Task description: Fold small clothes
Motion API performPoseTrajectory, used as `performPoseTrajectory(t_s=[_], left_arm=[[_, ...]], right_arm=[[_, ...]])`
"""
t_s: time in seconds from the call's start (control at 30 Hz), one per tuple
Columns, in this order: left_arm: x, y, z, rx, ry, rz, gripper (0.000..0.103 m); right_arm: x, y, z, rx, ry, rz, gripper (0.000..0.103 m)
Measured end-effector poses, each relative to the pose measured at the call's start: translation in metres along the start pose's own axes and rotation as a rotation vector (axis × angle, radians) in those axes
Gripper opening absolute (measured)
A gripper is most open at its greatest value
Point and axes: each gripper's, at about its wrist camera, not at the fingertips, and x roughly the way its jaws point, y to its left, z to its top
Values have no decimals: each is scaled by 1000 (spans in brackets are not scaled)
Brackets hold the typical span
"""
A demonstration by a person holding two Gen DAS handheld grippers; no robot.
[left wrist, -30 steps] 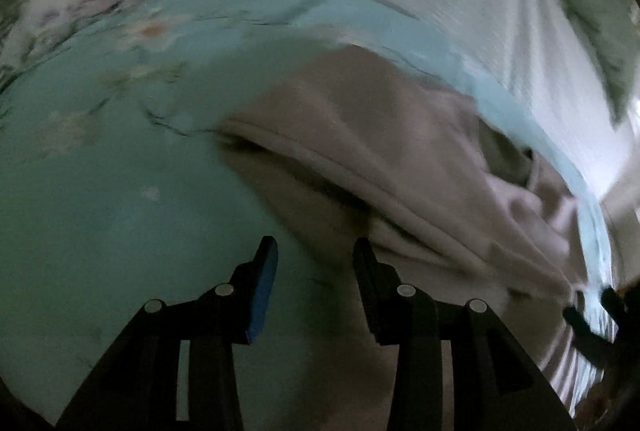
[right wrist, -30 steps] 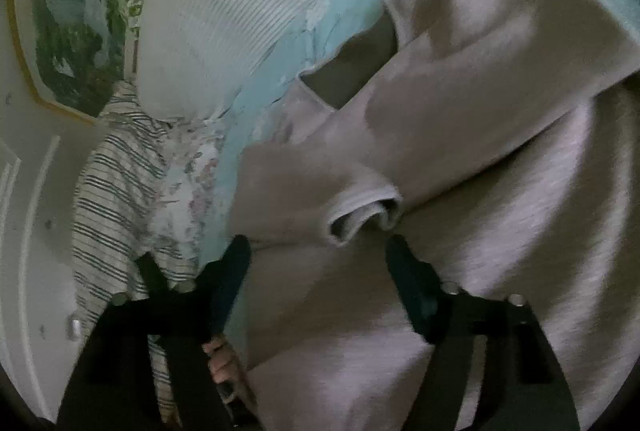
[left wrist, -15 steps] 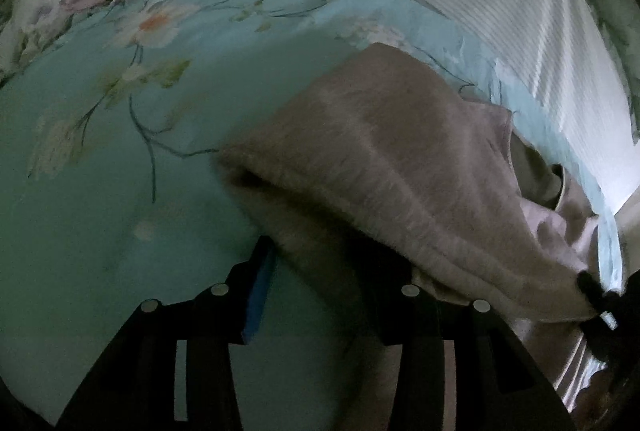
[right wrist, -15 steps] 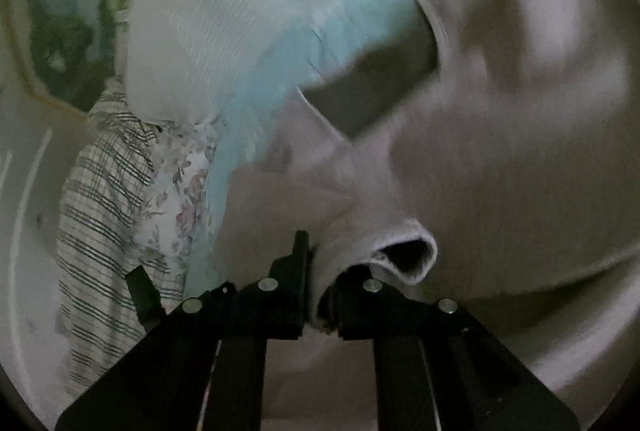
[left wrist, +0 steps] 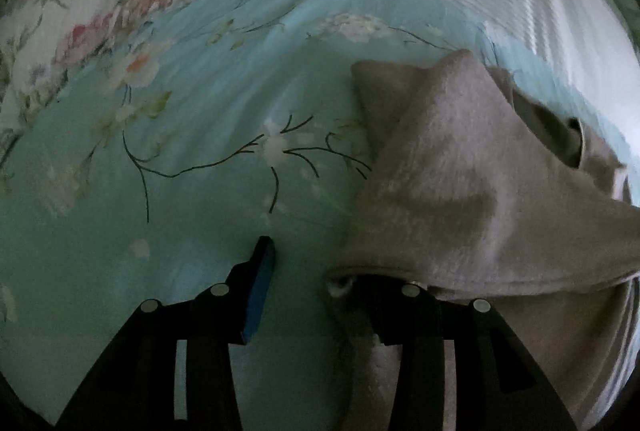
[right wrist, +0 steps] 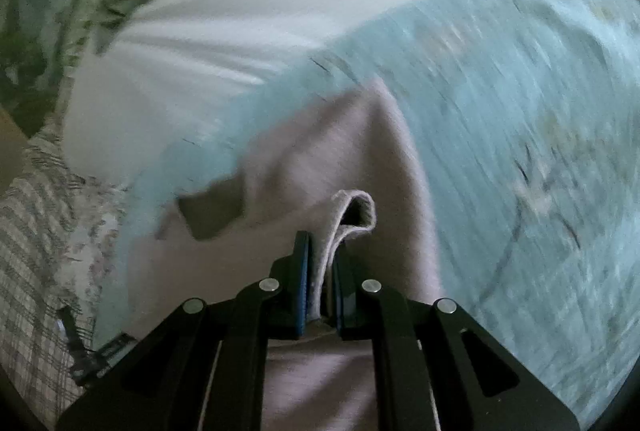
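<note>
Two tools work on the soft pink top (left wrist: 480,191) lying at the right of the bed (left wrist: 180,231). Right tool (right wrist: 322,271) pinches its sleeve cuff (right wrist: 352,211); left tool (left wrist: 320,271) stands spread, cloth draped over one finger. Pull slowly, keeping the fold flat.

Garment (left wrist: 460,191) on bedspread (left wrist: 200,191)

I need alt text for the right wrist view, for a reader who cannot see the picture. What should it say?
The right tool is shut on the cuff of a beige garment, pinching the fabric between its blue pads. The garment lies on a light blue floral bedsheet, with a white pillow behind it; the picture is blurred by motion.
</note>
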Motion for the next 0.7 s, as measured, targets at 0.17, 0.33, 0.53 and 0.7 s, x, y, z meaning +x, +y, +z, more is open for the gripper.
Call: performPoseTrajectory(t_s=[0.17,0.33,0.53,0.7], left_arm=[[-7,7,-6,-39,-18,-23,27],[-12,5,-19,-44,-30,-8,18],[-10,6,-18,-49,7,-61,14],[-12,21,-18,-72,25,-156,18]], right_arm=[[2,0,-8,-47,-1,-55,11],[4,2,-11,-98,-1,-106,11],[-37,13,-12,-110,-71,-241,50],[-43,47,-19,-176,-53,-82,66]])
